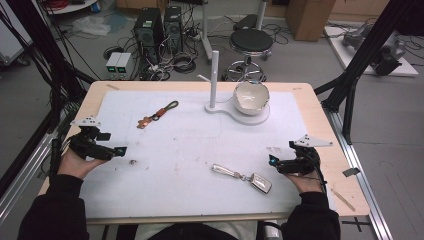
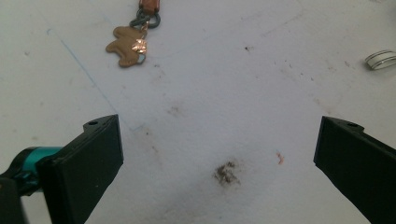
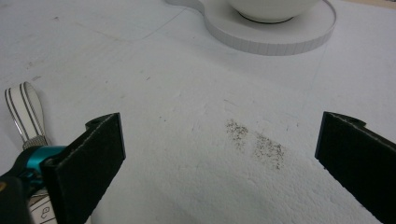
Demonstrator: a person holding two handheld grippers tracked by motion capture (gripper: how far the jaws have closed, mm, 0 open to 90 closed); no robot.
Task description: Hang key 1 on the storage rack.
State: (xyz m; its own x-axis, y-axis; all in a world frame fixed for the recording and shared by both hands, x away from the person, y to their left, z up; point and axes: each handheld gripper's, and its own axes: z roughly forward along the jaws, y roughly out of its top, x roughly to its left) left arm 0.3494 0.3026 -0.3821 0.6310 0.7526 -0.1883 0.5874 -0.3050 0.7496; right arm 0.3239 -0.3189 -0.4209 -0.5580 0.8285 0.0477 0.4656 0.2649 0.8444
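High view: a white mat (image 1: 190,150) covers the wooden table (image 1: 320,125). The left gripper (image 1: 121,150) sits at the left edge of the frame, the right gripper (image 1: 271,160) at lower right, each held in a hand, both low over the mat. A white car key (image 1: 243,176) on a strap lies at lower centre, just left of the right gripper. A brown keychain (image 1: 156,115) lies at upper left of the mat. A bowl (image 1: 251,97) stands on a white stand (image 1: 225,108) with an upright post, at top centre.

Left gripper view: the jaws stand wide apart with nothing between them, over a dark smudge (image 2: 226,172). The keychain (image 2: 128,44) lies at the top left.

Right gripper view: the jaws are wide apart, empty. The key's strap (image 3: 25,114) shows at left, beside the left jaw. The stand (image 3: 275,35) and the bowl (image 3: 273,9) are at top.
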